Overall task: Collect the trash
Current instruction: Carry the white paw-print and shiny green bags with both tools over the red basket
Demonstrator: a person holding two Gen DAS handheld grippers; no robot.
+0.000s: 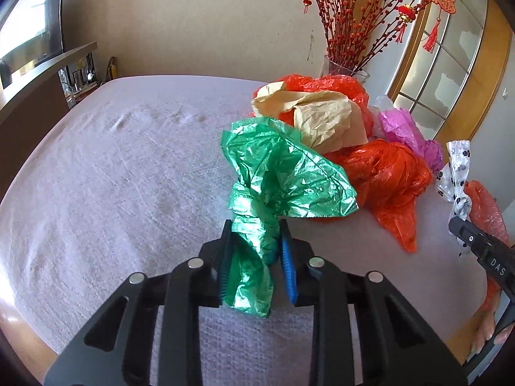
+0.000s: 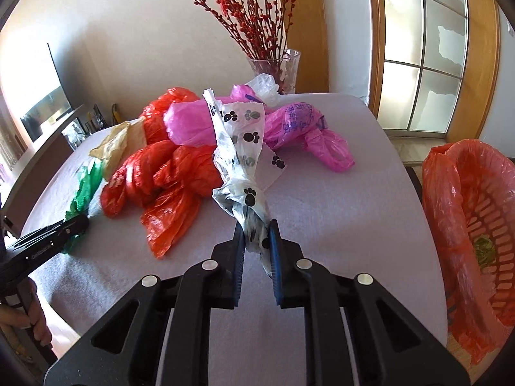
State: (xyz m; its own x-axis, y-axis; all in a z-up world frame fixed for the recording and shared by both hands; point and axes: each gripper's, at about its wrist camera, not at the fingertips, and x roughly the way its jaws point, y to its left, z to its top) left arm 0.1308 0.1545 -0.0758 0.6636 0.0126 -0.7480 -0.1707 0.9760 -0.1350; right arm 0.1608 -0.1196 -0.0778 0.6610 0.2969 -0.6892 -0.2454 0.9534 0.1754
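Judging progress as early, we have the left gripper [image 1: 254,241] pinching the green bag [image 1: 283,173] and the right gripper [image 2: 256,241] clamped on the paw-print bag [image 2: 239,135], while red bags [image 2: 167,173], pink bags [image 2: 289,125] and paper [image 1: 322,115] litter the bench [image 1: 112,167], the basket [image 2: 476,212] nearly empty.

Left gripper [image 1: 254,247], black two-finger tool with blue ribbed pads: seen from its own camera, it points forward and downward, the jaws drawn in on a twisted neck of crinkled green plastic bag [image 1: 283,173], pads pressing it from both sides. From the right wrist view its black body enters at the lower left, a hand [image 2: 30,321] wrapped round the handle.

Right gripper [image 2: 256,241], same build: angled downward, the jaws nearly together, pinching the twisted tail of a white plastic bag printed with black paw marks [image 2: 239,148]. From the left wrist view its black finger shows at the right edge, fingertips [image 1: 492,334] on the grip below.
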